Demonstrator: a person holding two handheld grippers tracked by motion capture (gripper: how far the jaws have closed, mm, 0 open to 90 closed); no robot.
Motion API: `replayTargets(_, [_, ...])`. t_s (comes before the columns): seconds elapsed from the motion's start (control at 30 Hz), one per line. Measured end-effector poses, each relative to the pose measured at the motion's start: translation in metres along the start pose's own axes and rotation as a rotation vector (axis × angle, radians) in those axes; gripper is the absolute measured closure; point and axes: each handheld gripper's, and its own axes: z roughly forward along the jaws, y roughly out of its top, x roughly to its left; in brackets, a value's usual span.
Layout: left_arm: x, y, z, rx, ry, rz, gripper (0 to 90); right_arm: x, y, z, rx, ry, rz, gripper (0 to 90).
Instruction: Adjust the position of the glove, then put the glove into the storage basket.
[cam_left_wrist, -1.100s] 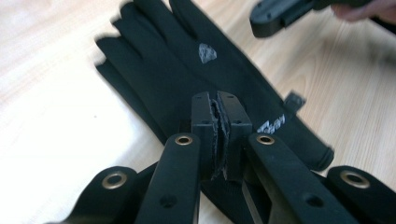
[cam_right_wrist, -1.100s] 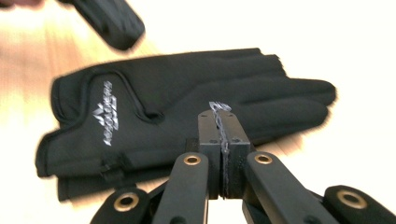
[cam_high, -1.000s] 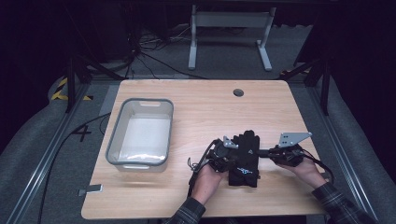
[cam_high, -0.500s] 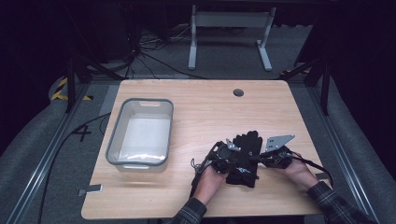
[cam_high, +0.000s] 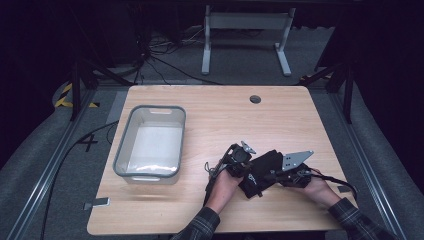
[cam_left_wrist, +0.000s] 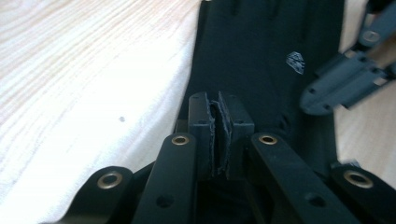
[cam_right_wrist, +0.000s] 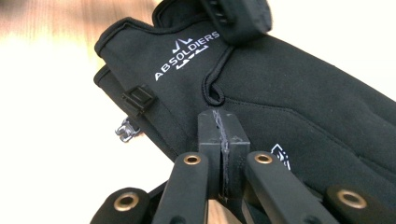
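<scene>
Both grippers, left gripper (cam_high: 243, 161) and right gripper (cam_high: 278, 176), are closed on the black glove (cam_high: 261, 169), lying at five o'clock on the table (cam_high: 215, 107). If pulled apart, the thin pinch could be lost.

A light wooden table (cam_high: 210, 107) carries a clear plastic bin (cam_high: 150, 142) at left and black gloves (cam_high: 262, 170) near its front edge.

Matt black cloth glove (cam_right_wrist: 289, 93) w/ metal clip on pale wood-grain table (cam_high: 210, 110).
</scene>
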Motion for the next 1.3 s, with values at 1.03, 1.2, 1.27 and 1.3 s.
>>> replayTargets(1.03, [-0.007, 0.027, 0.025, 0.062, -0.122, 0.148, 13.9, -0.002, -0.085, -0.076, -0.034, -0.245, 0.215, 26.5])
replayTargets(1.2, [-0.011, 0.024, 0.035, 0.11, -0.101, 0.17, 11.8, -0.002, -0.086, -0.074, -0.026, -0.252, 0.214, 23.0])
replayTargets(1.27, [-0.012, 0.023, 0.037, 0.113, -0.104, 0.169, 11.8, -0.002, -0.086, -0.073, -0.025, -0.255, 0.211, 21.9])
replayTargets(1.3, [-0.011, 0.022, 0.038, 0.113, -0.105, 0.17, 11.8, -0.002, -0.087, -0.073, -0.025, -0.259, 0.21, 21.7])
